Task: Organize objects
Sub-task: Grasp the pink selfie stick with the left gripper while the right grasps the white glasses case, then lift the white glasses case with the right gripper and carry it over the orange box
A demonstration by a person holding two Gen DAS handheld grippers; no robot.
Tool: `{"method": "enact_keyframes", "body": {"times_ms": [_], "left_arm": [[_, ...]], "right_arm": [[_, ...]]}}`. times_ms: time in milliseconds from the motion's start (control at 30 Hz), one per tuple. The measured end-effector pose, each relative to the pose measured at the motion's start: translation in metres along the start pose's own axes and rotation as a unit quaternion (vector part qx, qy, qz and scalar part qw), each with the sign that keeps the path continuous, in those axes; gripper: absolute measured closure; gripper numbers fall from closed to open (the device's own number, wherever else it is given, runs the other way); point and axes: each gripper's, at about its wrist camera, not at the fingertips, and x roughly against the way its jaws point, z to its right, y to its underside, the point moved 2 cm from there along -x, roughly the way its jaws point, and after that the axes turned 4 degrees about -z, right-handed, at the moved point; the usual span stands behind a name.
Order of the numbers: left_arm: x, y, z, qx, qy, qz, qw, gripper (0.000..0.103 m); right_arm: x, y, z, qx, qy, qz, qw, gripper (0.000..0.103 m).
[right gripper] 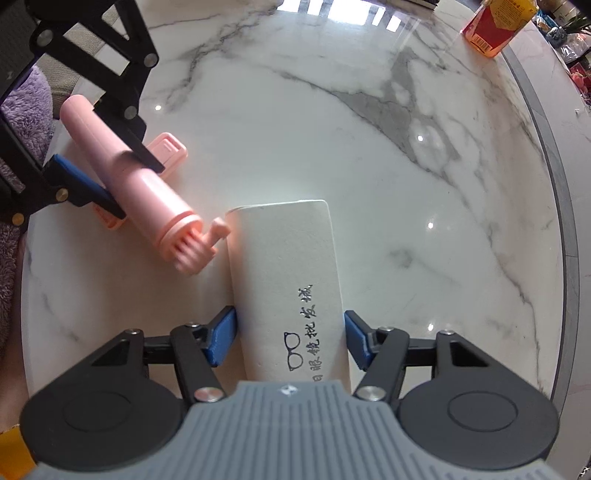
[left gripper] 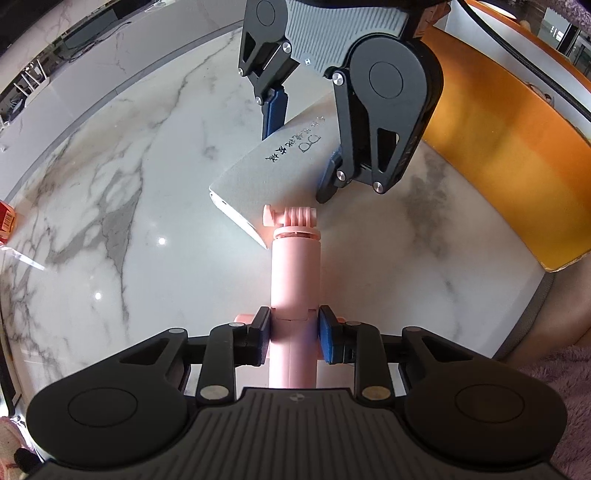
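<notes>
My left gripper (left gripper: 293,338) is shut on a pink selfie stick (left gripper: 294,273), held just above the marble table (left gripper: 129,221); its mount end points at a white glasses case (left gripper: 273,166) with black print. In the right wrist view the stick (right gripper: 144,184) comes in from the left, its tip beside the case's far corner. My right gripper (right gripper: 290,341) has its blue pads against both sides of the glasses case (right gripper: 288,273). In the left wrist view the right gripper (left gripper: 303,147) straddles the case from the far side.
An orange curved seat back (left gripper: 498,147) borders the table on the right. A red carton (right gripper: 495,26) stands near the table's far edge. A pink clip part (right gripper: 168,149) lies on the table under the stick. Purple fuzzy fabric (right gripper: 26,107) is at the left.
</notes>
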Motion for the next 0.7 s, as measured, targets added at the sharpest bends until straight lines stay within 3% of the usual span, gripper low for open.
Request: {"method": "enact_keyframes", "body": {"times_ms": [433,700], "left_arm": [[0.065,-0.002,0.004,0.011,-0.05,0.046,0.9976,0.072],[0.121,-0.027,0.028,-0.015,-0.071,0.103,0.9921,0.072]], "right_arm": [[0.094,0.001,-0.011,-0.009,0.049,0.064,0.997,0.04],[0.174,0.036,-0.028,-0.012,0.106,0.073,0.992,0.041]]}}
